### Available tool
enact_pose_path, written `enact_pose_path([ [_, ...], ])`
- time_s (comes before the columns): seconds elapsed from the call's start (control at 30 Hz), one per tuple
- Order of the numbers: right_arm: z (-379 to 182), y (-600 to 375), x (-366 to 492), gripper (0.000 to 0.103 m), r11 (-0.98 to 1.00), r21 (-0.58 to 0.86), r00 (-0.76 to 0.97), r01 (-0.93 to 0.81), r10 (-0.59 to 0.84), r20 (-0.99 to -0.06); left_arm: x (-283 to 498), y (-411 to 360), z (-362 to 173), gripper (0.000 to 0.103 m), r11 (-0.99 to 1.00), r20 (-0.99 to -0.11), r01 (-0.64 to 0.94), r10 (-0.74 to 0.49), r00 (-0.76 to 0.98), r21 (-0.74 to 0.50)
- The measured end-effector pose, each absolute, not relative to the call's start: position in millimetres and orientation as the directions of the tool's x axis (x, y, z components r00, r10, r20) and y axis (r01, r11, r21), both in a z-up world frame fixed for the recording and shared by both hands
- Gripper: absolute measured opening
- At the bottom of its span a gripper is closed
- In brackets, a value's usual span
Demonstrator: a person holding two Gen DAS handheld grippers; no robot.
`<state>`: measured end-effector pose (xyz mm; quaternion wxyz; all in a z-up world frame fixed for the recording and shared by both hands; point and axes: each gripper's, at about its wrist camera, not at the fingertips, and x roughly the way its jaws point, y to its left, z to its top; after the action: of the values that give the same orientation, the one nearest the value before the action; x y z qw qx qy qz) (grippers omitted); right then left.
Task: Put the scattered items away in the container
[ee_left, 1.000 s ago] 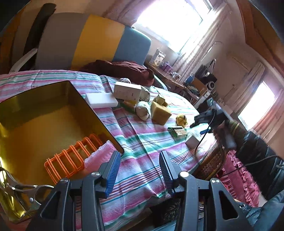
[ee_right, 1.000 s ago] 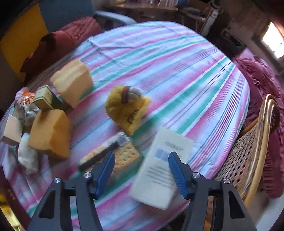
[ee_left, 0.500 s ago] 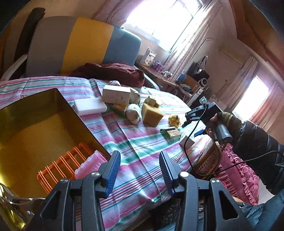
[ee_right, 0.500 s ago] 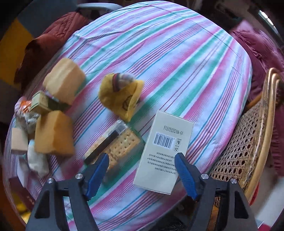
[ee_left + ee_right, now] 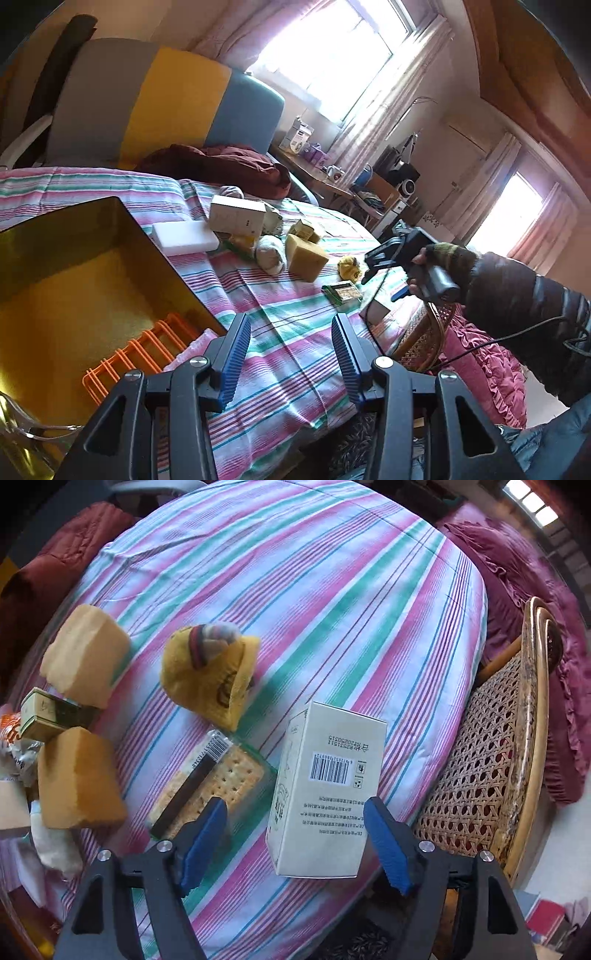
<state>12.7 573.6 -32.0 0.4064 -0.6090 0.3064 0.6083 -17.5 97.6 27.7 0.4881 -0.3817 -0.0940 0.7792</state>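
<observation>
The gold container (image 5: 85,236) stands at the left of the striped table with an orange rack (image 5: 140,354) and a pink brush (image 5: 184,356) inside. My left gripper (image 5: 290,343) hovers open over the cloth beside it, with nothing between its fingers. My right gripper (image 5: 295,806) points down over a white barcoded box (image 5: 328,786) near the table's edge. Its jaws are opening. The box lies between them, close to the right finger (image 5: 388,845), and neither pad presses on it. A cracker packet (image 5: 218,782) lies beside the left finger.
A yellow sock (image 5: 210,675), two tan sponges (image 5: 85,661) (image 5: 77,779) and a small green box (image 5: 48,716) lie scattered further in. More boxes (image 5: 236,218) sit near the container. A wicker chair (image 5: 495,775) stands at the table's edge. A person's gloved hand (image 5: 443,258) holds the right gripper.
The right gripper's jaws have widened and the gripper has rolled, so the white box now sits squarely between them. The left gripper's opening is unchanged.
</observation>
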Motion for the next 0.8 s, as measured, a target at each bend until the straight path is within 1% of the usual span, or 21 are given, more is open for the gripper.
enact_pose_path([
  [0.07, -23, 565, 14, 0.078, -0.502, -0.087, 0.043, -0.860, 0.099, -0.994, -19, 97, 26, 0.046, -0.502, -0.499, -0.683, 0.836, -0.227, -0.531],
  [0.1, -17, 561, 14, 0.081, -0.517, -0.093, 0.044, -0.851, 0.107, -0.993, -20, 97, 26, 0.046, -0.498, -0.496, -0.685, 0.839, -0.225, -0.532],
  [0.2, -10, 555, 23, 0.083, -0.518, -0.142, 0.087, -0.843, 0.130, -0.988, -19, 98, 26, 0.046, -0.485, -0.487, -0.691, 0.846, -0.216, -0.536],
  [0.33, -15, 547, 29, 0.089, -0.503, -0.201, 0.146, -0.841, 0.147, -0.978, -19, 94, 26, 0.046, -0.474, -0.477, -0.693, 0.854, -0.210, -0.543],
  [0.47, -17, 541, 28, 0.092, -0.463, -0.248, 0.188, -0.851, 0.172, -0.967, -21, 89, 24, 0.047, -0.474, -0.468, -0.684, 0.857, -0.214, -0.555],
  [0.53, -20, 537, 25, 0.094, -0.455, -0.243, 0.196, -0.856, 0.149, -0.969, -23, 88, 22, 0.047, -0.477, -0.470, -0.674, 0.856, -0.214, -0.564],
  [0.6, -20, 533, 23, 0.094, -0.446, -0.253, 0.197, -0.859, 0.168, -0.966, -24, 87, 20, 0.047, -0.482, -0.475, -0.672, 0.853, -0.215, -0.562],
  [0.63, -20, 531, 23, 0.096, -0.443, -0.262, 0.202, -0.857, 0.179, -0.963, -24, 87, 20, 0.047, -0.484, -0.478, -0.671, 0.852, -0.215, -0.561],
  [0.73, -22, 523, 19, 0.096, -0.464, -0.297, 0.219, -0.835, 0.215, -0.952, -25, 89, 19, 0.047, -0.490, -0.485, -0.669, 0.848, -0.215, -0.559],
  [0.77, -25, 519, 19, 0.095, -0.473, -0.287, 0.213, -0.833, 0.204, -0.955, -25, 90, 19, 0.047, -0.493, -0.490, -0.668, 0.845, -0.215, -0.557],
  [0.8, -29, 515, 20, 0.090, -0.485, -0.243, 0.181, -0.840, 0.172, -0.968, -25, 92, 19, 0.047, -0.497, -0.497, -0.668, 0.841, -0.213, -0.554],
])
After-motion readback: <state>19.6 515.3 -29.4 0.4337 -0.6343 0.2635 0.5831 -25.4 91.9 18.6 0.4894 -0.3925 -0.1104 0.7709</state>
